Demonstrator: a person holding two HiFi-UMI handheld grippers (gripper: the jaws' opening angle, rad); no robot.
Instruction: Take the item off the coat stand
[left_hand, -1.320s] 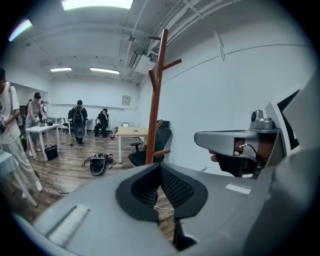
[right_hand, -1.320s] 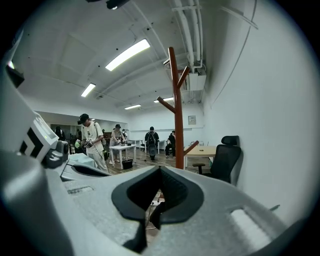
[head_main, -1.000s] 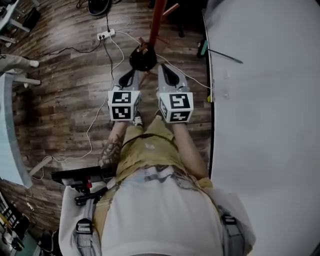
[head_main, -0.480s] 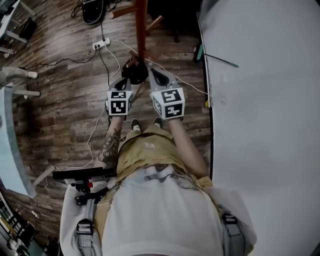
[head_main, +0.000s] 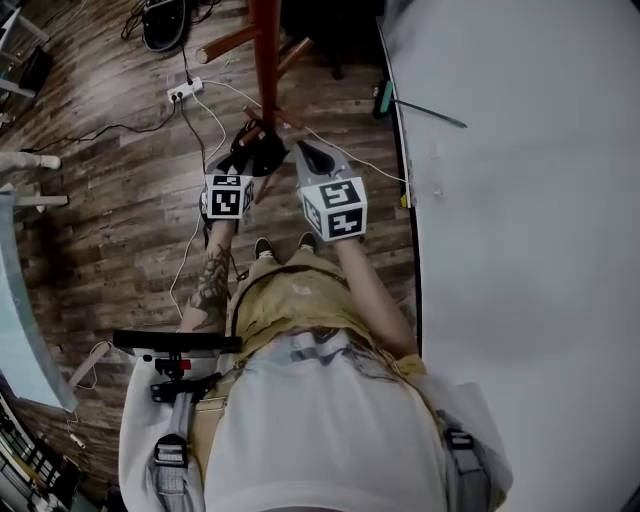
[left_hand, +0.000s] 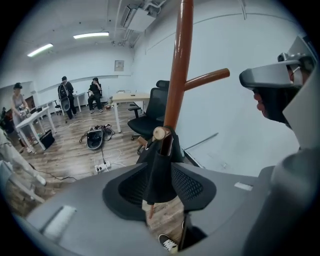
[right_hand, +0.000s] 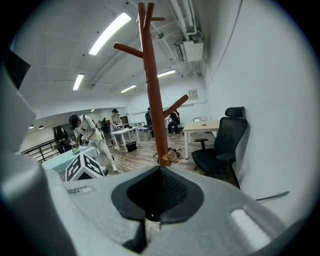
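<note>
— Left gripper (left_hand: 161, 192) jaws are held wide, having just been opening, and the black item (left_hand: 160, 162) is found between them, not yet pressed by either pad. How is the other one set?

— Right gripper (right_hand: 159, 192) jaws are seen brought together, with nothing between them. It is held just to the right of the left one, so the item lies off to its left. The left gripper is judged much the nearer.

— Where is the item carried?

— It is draped over the pale end of a peg (left_hand: 161, 134) on the coat stand (left_hand: 176, 65), straight ahead of the left gripper. Its long axis is hung roughly upright, down from the peg tip, while the peg itself is slanted up and toward that gripper.

— What is the coming move thought to hinge on?

— A squeeze across the cloth is called for, then a lift up and back along the peg, it is judged.

— Can any writing be read?

— None is made out on the item or the stand. Only black-and-white square patterns are shown on the marker cubes (head_main: 228, 195).
</note>
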